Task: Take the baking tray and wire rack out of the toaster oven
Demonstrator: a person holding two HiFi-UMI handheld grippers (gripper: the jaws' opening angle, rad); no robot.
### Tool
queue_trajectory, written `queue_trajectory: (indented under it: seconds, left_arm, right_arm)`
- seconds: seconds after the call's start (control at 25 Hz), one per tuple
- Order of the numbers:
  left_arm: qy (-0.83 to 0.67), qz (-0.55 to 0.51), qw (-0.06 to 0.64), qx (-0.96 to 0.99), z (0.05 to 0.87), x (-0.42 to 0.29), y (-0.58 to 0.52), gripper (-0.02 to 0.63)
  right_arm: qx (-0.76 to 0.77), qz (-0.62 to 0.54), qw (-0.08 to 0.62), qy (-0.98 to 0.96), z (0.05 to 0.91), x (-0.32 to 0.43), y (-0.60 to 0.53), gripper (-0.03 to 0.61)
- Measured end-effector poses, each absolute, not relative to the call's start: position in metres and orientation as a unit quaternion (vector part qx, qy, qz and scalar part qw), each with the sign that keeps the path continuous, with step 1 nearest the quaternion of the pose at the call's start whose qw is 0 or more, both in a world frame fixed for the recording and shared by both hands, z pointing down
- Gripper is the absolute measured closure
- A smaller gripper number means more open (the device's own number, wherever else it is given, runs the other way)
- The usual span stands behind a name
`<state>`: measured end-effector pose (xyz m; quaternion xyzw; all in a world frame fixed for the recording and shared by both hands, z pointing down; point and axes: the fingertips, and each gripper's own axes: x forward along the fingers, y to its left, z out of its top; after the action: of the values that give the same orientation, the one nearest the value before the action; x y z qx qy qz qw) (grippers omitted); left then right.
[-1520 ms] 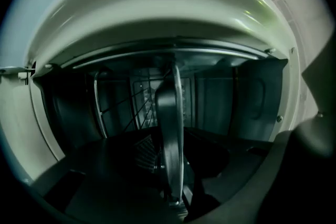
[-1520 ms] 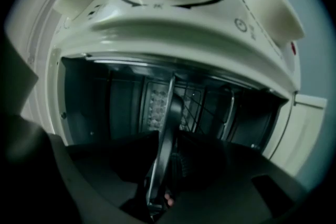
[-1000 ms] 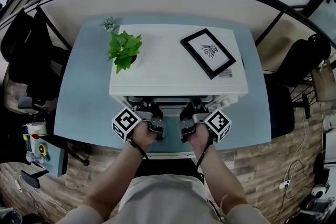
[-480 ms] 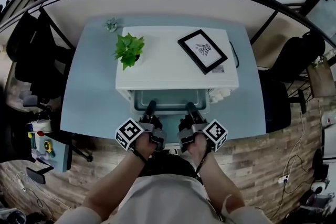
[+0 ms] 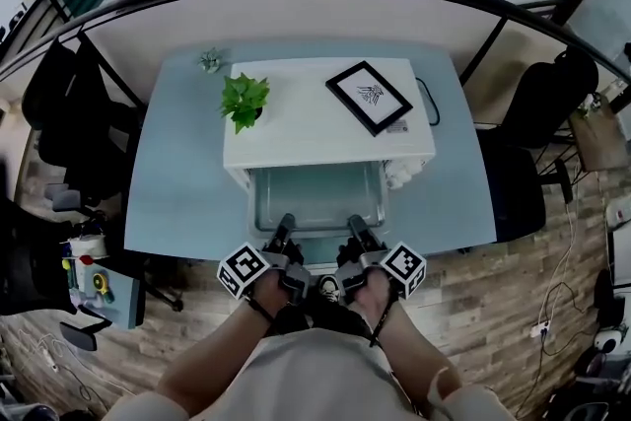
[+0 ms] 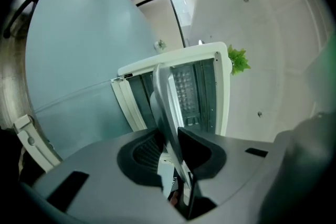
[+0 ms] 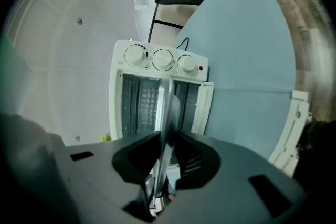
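The grey baking tray [image 5: 315, 197] sticks out level from the front of the white toaster oven [image 5: 325, 118] toward me. My left gripper [image 5: 284, 232] is shut on the tray's near rim at the left, and my right gripper [image 5: 354, 231] is shut on the same rim at the right. In the left gripper view the tray's edge [image 6: 164, 99] runs between the pads of the left gripper [image 6: 172, 139]. The right gripper view shows the tray [image 7: 169, 105] pinched in the right gripper [image 7: 165, 147]. I cannot pick out the wire rack.
The oven stands on a light blue table [image 5: 177, 182] with its door [image 7: 202, 106] open. A potted plant [image 5: 244, 100] and a framed picture [image 5: 369, 97] sit on the oven's top. Three knobs [image 7: 163, 60] line its front. Chairs stand at both sides.
Both grippers have drawn back toward me with the tray, which has slid from inside the oven to well out of its front. The view has backed away from the table.
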<state>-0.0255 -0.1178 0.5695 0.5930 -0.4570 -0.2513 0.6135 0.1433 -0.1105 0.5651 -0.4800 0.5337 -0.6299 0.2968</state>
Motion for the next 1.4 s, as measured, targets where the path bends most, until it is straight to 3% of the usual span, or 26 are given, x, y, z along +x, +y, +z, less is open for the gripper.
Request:
queue_trajectory:
  seconds: [0.92,1.4]
  left_arm:
    - [-0.423,-0.218,0.654,0.588,0.555,-0.034,-0.027,0.525]
    - [-0.464,-0.250,0.639,0.561,0.560,-0.097,0.002,0.525]
  right_arm:
    - [-0.481,-0.668,0.246,0.512,0.550,0.130,-0.011,0.494]
    - [-0.447,-0.697,0.164,0.536,0.560,0.065,0.000,0.488]
